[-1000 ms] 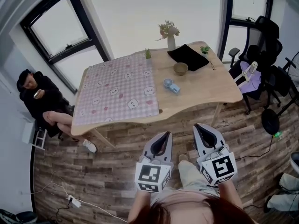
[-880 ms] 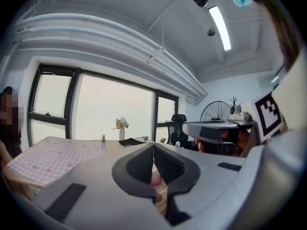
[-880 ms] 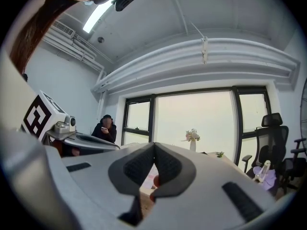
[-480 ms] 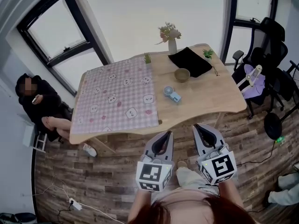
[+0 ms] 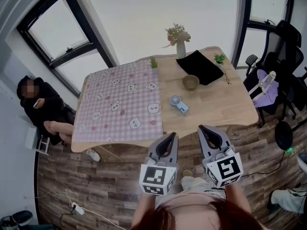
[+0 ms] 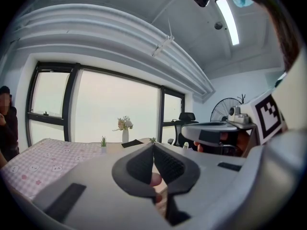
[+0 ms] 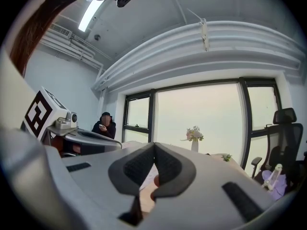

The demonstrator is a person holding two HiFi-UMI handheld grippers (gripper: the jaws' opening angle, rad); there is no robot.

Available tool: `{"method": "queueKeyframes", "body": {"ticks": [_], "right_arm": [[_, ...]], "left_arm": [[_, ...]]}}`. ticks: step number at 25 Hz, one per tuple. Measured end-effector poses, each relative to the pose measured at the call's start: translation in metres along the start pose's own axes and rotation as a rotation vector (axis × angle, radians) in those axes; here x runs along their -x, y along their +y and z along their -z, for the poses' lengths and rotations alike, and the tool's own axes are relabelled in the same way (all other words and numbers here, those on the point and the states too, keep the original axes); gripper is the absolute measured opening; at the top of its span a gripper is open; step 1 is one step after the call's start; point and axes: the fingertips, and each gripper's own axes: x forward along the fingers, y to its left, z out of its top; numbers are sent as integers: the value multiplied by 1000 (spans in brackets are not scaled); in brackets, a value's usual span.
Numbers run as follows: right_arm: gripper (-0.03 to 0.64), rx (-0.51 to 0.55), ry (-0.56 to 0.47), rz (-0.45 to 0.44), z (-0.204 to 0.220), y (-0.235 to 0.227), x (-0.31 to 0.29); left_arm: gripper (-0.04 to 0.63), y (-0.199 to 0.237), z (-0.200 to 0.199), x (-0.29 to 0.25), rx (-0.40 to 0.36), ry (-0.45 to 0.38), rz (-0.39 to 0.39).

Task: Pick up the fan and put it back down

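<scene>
The fan (image 5: pixel 177 102) is a small pale blue hand-held one lying on the bare wood of the table (image 5: pixel 220 104), just right of the pink checked cloth (image 5: pixel 122 104). Both grippers hover side by side short of the table's near edge, pointing at it and well apart from the fan. My left gripper (image 5: pixel 171 135) has its jaws together with nothing between them, as the left gripper view (image 6: pixel 153 145) also shows. My right gripper (image 5: pixel 201 128) is likewise shut and empty (image 7: pixel 154 145). The fan is hidden behind the jaws in both gripper views.
On the table stand a bowl (image 5: pixel 190 82), a black mat (image 5: pixel 201 67), a vase of flowers (image 5: pixel 180 44) and two small plants (image 5: pixel 153 62). A person sits at the left (image 5: pixel 36 104). Office chairs (image 5: pixel 283 56) and a black round stand (image 5: pixel 284 135) crowd the right.
Both grippers have advanced toward the table together, so its near edge now lies closer to their tips. Their jaws stayed shut and the fan has not moved.
</scene>
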Motion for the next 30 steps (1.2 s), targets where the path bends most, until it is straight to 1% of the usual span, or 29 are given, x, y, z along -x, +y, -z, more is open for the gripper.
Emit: {"method": "queueKeyframes", "body": {"ticks": [7, 11, 16, 20, 30], "right_arm": [[0, 7, 15, -35, 3, -26, -37], [0, 13, 34, -59, 7, -40, -59], [0, 22, 65, -87, 19, -46, -83], [2, 20, 82, -106, 26, -46, -101], [23, 37, 163, -109, 52, -51, -156]], "left_arm": [[11, 19, -4, -37, 16, 1, -38], [11, 30, -9, -58, 12, 2, -60], [11, 41, -8, -72, 13, 18, -73], [11, 52, -8, -82, 18, 28, -61], [11, 93, -11, -111, 30, 30, -27]]}}
